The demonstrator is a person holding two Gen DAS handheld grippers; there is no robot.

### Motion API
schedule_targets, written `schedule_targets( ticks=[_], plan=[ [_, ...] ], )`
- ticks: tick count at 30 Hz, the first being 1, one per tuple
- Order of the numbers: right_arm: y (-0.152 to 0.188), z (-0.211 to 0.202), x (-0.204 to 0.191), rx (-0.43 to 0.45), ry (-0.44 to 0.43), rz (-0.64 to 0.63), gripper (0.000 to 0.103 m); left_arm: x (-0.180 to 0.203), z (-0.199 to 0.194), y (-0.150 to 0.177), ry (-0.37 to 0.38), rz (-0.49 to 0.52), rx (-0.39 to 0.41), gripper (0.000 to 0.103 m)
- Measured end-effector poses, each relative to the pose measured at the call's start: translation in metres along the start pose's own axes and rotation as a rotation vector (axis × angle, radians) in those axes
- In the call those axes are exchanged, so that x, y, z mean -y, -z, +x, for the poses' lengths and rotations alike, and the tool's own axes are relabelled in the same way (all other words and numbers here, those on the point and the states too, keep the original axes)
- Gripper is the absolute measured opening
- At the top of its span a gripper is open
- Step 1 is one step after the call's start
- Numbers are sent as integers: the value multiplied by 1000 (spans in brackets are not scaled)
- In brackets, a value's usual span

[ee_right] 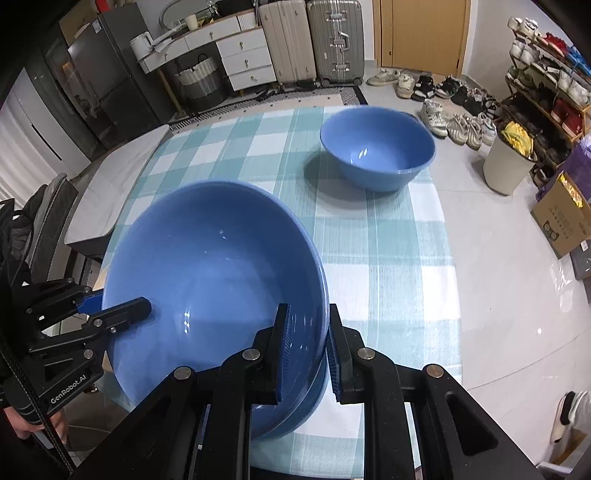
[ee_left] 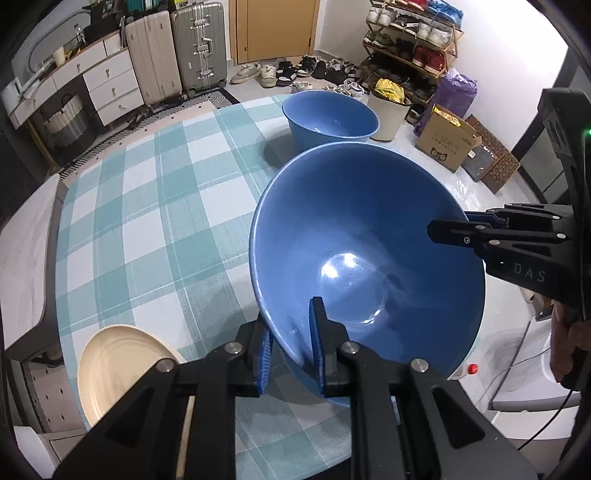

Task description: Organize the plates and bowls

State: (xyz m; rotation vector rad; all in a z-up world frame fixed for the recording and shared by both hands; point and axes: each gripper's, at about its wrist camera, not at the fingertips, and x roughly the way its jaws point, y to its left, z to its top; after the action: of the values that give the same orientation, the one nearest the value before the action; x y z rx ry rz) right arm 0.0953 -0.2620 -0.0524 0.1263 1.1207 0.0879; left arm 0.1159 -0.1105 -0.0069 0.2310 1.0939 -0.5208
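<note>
Jaws of the left gripper (ee_left: 291, 343) pinch the near rim of a tilted blue bowl (ee_left: 365, 251) above the checked desk (ee_left: 147, 221); a cream plate (ee_left: 118, 365) lies beside it, a second blue bowl (ee_left: 330, 118) farther off. Right wrist view: the right gripper (ee_right: 306, 347) clamps the same bowl's opposite rim.

Pale tiled floor (ee_right: 517, 295) w/ glare. Two suitcases (ee_right: 314, 40) by wooden door (ee_right: 421, 33), white drawer unit (ee_right: 247, 59) left, shoe rack (ee_left: 410, 40) right, white wall (ee_left: 509, 48).
</note>
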Motion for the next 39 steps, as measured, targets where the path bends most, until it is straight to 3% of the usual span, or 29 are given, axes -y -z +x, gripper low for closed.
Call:
schedule_targets(
  ticks=[7,14,21,39],
  plan=[
    [17,14,3,-10,-5,9,18,5,12,16,-23,22,-6,15],
    [32,26,-3,5,25,-23,18,15,14,26,-133,89,57,16],
    [46,40,0,-20,4,-13,18,19,28,34,-165,122,30,17],
    [51,37,-5,-30,26,-67,18,20,60,43,-146,135,-73,22]
  ],
)
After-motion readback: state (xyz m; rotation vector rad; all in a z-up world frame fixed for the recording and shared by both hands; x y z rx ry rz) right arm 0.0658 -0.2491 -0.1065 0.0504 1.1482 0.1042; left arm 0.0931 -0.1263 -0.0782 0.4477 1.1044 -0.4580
